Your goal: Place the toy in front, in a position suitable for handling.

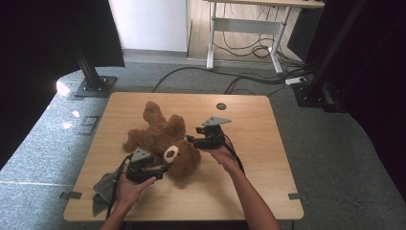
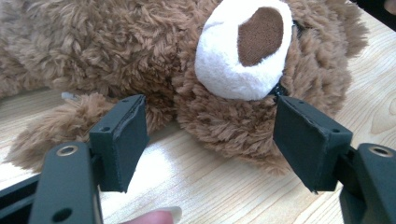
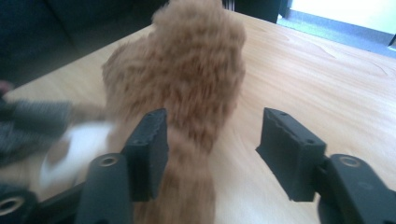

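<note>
Grey cloth (image 1: 102, 188) lies beside left tool (image 1: 160, 168)

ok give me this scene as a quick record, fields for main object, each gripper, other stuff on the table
main object: brown teddy bear lying on the wooden table, white muzzle turned toward the left gripper
left gripper: open, jaws either side of the bear's head, pads not pressing on it
right gripper: open, beside the bear's body, a furry limb just ahead of its jaws, nothing held
other: grey cloth at the table's near left edge
floor: grey carpet, cables behind the table
</note>
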Action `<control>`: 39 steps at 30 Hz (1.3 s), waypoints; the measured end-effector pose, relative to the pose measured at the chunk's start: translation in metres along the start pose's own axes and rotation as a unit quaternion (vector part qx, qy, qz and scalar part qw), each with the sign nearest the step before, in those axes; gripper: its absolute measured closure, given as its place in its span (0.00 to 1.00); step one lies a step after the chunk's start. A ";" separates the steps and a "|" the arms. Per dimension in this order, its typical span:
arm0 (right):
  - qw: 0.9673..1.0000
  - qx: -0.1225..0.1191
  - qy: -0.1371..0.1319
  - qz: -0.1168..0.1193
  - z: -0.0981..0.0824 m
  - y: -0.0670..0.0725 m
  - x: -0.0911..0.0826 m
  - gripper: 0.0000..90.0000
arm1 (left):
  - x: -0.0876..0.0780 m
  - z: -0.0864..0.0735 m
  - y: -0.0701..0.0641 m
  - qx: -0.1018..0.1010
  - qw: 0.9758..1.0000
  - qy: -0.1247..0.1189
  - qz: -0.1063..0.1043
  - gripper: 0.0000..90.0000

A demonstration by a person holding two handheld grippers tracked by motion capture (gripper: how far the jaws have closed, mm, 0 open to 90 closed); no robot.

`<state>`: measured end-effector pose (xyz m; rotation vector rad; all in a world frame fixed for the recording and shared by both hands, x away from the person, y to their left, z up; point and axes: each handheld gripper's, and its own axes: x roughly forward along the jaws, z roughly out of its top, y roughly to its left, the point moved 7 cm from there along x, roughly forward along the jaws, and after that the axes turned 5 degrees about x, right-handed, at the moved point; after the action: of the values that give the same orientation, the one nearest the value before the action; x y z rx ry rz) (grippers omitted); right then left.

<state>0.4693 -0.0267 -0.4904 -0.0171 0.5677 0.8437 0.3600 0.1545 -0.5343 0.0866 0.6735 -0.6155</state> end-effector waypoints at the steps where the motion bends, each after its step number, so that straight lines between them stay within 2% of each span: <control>1: 1.000 0.002 0.000 0.004 0.003 0.000 0.004 0.42 | 0.000 0.000 0.001 -0.001 1.000 -0.001 0.000 0.29; 5: 1.000 0.007 0.002 0.020 0.017 0.000 0.025 0.36 | -0.001 -0.001 0.002 -0.002 1.000 -0.001 0.001 0.29; 12: 1.000 0.015 0.002 0.025 0.027 0.002 0.051 0.35 | -0.002 -0.001 0.002 -0.003 1.000 -0.003 0.001 0.29; 15: 1.000 0.011 0.001 0.025 0.029 0.002 0.057 0.41 | -0.002 -0.001 0.002 -0.003 1.000 -0.003 0.001 0.29; 20: 0.999 -0.004 0.008 0.031 0.026 0.005 0.064 0.64 | 0.000 -0.002 0.001 -0.001 1.000 -0.001 0.000 0.29; 25: 1.000 -0.007 0.022 0.016 0.022 -0.002 0.064 0.80 | 0.001 -0.003 -0.001 0.001 1.000 0.003 -0.001 0.29; 29: 1.000 -0.009 0.023 -0.002 0.020 -0.009 0.055 0.83 | 0.002 -0.002 -0.006 0.004 1.000 -0.001 -0.005 0.29; 32: 1.000 -0.009 0.019 -0.010 0.015 -0.015 0.046 0.84 | 0.002 0.003 -0.016 0.011 1.000 -0.003 -0.018 0.29; 36: 1.000 0.001 0.014 -0.010 0.006 -0.021 0.036 0.85 | 0.004 0.010 -0.033 0.031 0.999 -0.008 -0.030 0.29; 39: 1.000 0.002 0.010 -0.009 0.003 -0.021 0.032 0.85 | 0.010 0.016 -0.042 0.043 0.999 -0.006 -0.028 0.29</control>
<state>0.5022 -0.0182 -0.5078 -0.0265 0.5883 0.8254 0.3521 0.1109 -0.5229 0.1441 0.6400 -0.6991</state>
